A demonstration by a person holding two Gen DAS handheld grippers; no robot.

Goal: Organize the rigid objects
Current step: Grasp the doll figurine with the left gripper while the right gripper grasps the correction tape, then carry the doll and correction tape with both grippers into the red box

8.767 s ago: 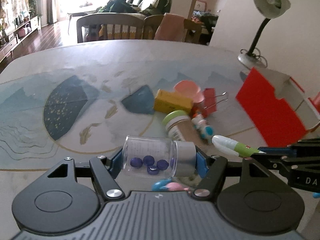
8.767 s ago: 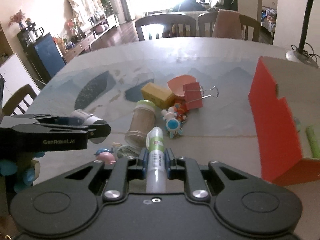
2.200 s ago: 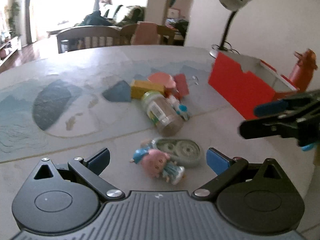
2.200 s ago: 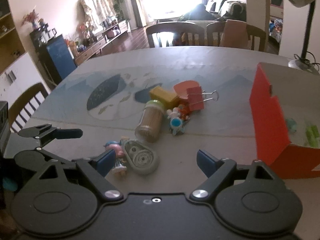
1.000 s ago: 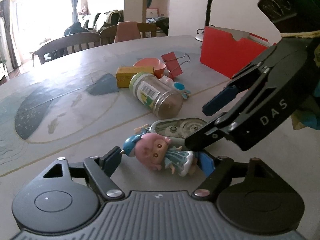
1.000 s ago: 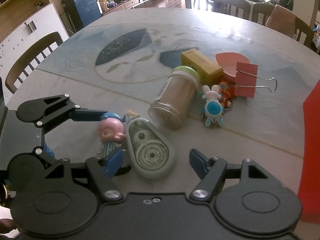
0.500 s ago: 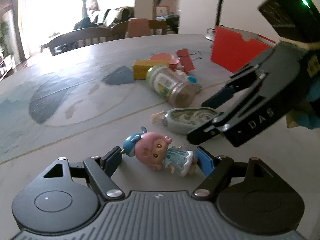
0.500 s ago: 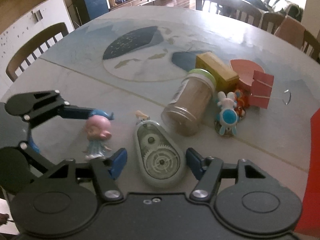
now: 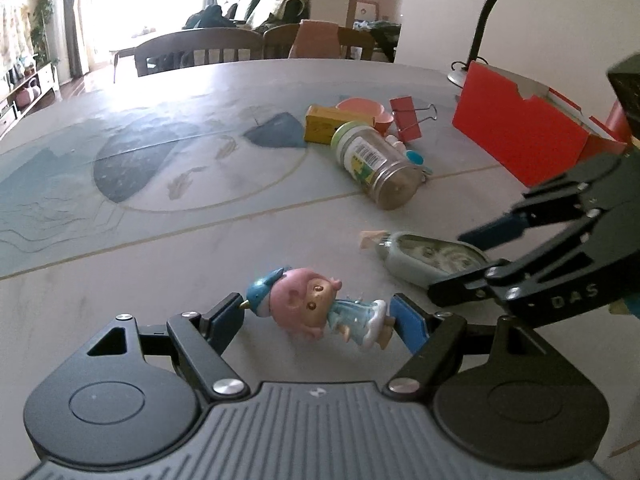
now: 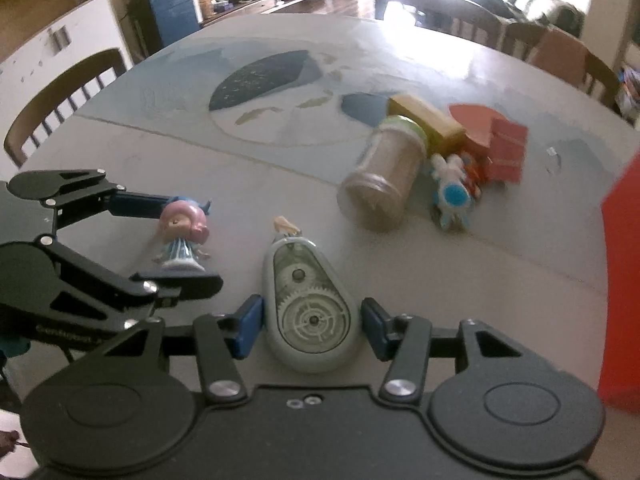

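Note:
A small doll (image 9: 316, 312) with pink hair and a blue dress lies sideways between the pads of my left gripper (image 9: 316, 320). Its hat tip touches one pad and its feet the other, so the gripper is shut on it. In the right wrist view the doll (image 10: 180, 232) sits between the left gripper's two fingers. A grey-green correction tape dispenser (image 10: 310, 304) lies flat on the table. My right gripper (image 10: 312, 330) straddles its wide end, open, with a narrow gap on each side. The left wrist view shows the dispenser (image 9: 424, 256) inside the right gripper (image 9: 448, 264).
Farther back lie a tipped jar (image 9: 374, 164), a yellow box (image 9: 328, 122), a pink bowl (image 9: 362, 108), a red binder clip (image 9: 408, 118) and a blue-white bunny toy (image 10: 452, 196). A red open box (image 9: 516, 140) and a desk lamp (image 9: 484, 20) stand at the right. Chairs ring the table.
Both grippers, holding other items 8.8 s ago, came down open. The left one has closed in on the doll. The right one has slid forward around the dispenser and narrowed.

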